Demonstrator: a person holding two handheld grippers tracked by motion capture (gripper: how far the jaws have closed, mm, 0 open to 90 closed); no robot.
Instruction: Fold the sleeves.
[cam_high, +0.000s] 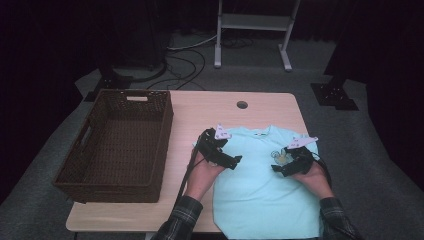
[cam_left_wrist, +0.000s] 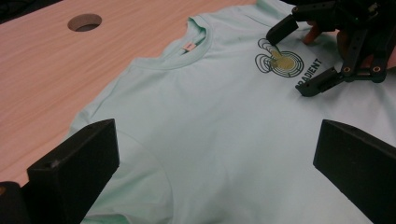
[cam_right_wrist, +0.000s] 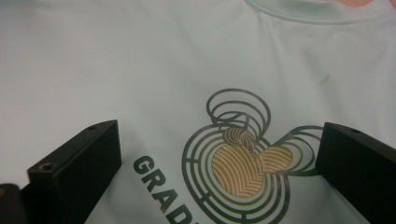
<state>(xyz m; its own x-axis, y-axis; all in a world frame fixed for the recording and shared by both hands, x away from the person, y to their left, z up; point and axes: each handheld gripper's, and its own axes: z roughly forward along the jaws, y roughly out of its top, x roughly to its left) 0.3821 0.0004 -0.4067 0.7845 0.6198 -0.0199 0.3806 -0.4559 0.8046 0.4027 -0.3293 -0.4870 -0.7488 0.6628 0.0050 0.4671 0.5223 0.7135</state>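
A pale mint T-shirt (cam_high: 260, 185) of smooth knit lies flat and face up on the light wood-grain bench (cam_high: 200, 107), its ribbed collar (cam_left_wrist: 198, 46) toward the far edge and its hem hanging over the near one. On the chest is a printed emblem (cam_right_wrist: 243, 161) of dark concentric rings around a gold-lined centre, with dark block letters beside it.

The left gripper (cam_high: 225, 155) hovers over the shirt's left shoulder area, its jaws spread wide with nothing between them but cloth below. The right gripper (cam_high: 285, 162) hangs just above the emblem, jaws also wide apart and straddling the print; whether their tips touch the fabric I cannot tell.

To the left of the shirt stands a dark brown woven basket (cam_high: 162, 145), rectangular with cut-out handles, empty. A round hole (cam_high: 242, 104) pierces the bench beyond the collar.
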